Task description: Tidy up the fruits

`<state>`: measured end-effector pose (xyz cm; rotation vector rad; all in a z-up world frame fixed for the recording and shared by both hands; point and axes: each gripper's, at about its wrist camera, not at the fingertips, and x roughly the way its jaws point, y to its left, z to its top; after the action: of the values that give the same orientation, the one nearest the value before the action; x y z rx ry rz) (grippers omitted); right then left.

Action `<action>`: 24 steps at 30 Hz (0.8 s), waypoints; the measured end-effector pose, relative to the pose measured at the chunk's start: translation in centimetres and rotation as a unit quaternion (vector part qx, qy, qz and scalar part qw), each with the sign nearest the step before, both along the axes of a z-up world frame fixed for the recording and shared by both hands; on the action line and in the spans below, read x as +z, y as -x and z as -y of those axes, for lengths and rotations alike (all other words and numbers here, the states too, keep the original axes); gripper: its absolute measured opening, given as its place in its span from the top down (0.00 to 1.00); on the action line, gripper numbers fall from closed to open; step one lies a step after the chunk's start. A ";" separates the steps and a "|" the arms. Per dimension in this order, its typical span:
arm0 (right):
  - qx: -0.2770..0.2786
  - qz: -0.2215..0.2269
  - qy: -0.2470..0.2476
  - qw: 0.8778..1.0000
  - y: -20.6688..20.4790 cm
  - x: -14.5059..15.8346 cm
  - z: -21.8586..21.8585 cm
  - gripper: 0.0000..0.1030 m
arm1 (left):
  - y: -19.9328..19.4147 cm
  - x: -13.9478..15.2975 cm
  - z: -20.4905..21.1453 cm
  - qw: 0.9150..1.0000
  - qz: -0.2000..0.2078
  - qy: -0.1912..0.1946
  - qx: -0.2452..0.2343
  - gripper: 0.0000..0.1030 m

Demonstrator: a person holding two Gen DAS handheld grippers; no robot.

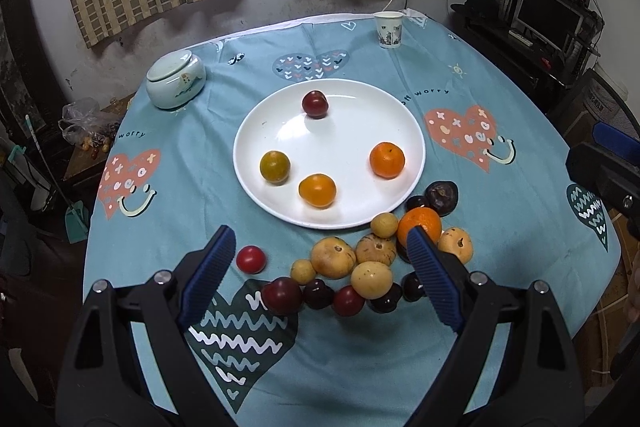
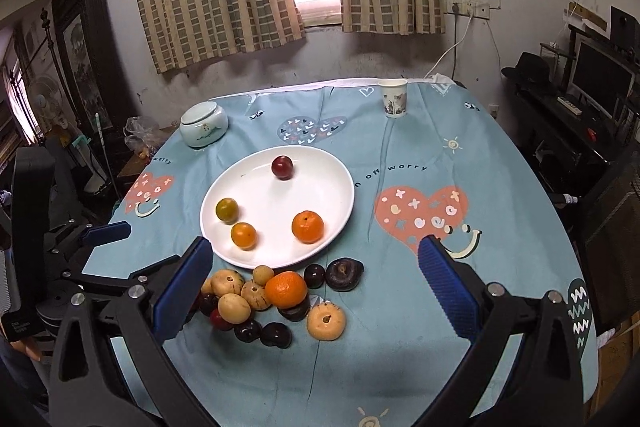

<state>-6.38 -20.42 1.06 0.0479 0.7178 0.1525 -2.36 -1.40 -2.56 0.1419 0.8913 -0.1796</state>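
Both grippers, left (image 1: pixel 320 267) and right (image 2: pixel 316 279), gape empty; we should single out the edge orange (image 2: pixel 286 289) and pinch gently.

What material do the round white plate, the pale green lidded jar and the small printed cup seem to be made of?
Round white plate: probably glazed ceramic or porcelain; its glossy surface shows bright reflections, though melamine is possible. Pale green lidded jar: likely glazed ceramic, smooth and shiny with a painted motif. Small printed cup: looks like matte paper, thin-walled and tapered.
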 end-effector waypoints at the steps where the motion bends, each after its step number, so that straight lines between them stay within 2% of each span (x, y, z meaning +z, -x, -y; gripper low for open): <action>1: 0.000 -0.003 0.002 1.000 -0.1 -0.1 0.0 0.01 | 0.0 0.0 0.0 1.000 -0.001 0.001 -0.001 0.14; 24: 0.002 -0.036 0.009 0.999 -1.1 -1.5 -0.1 0.01 | -0.5 -0.8 0.3 1.000 -0.013 -0.002 -0.009 0.14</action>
<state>-5.26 -20.29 -0.40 0.0349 0.7909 0.1479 -1.83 -1.70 -3.41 0.1509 0.9167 -0.1961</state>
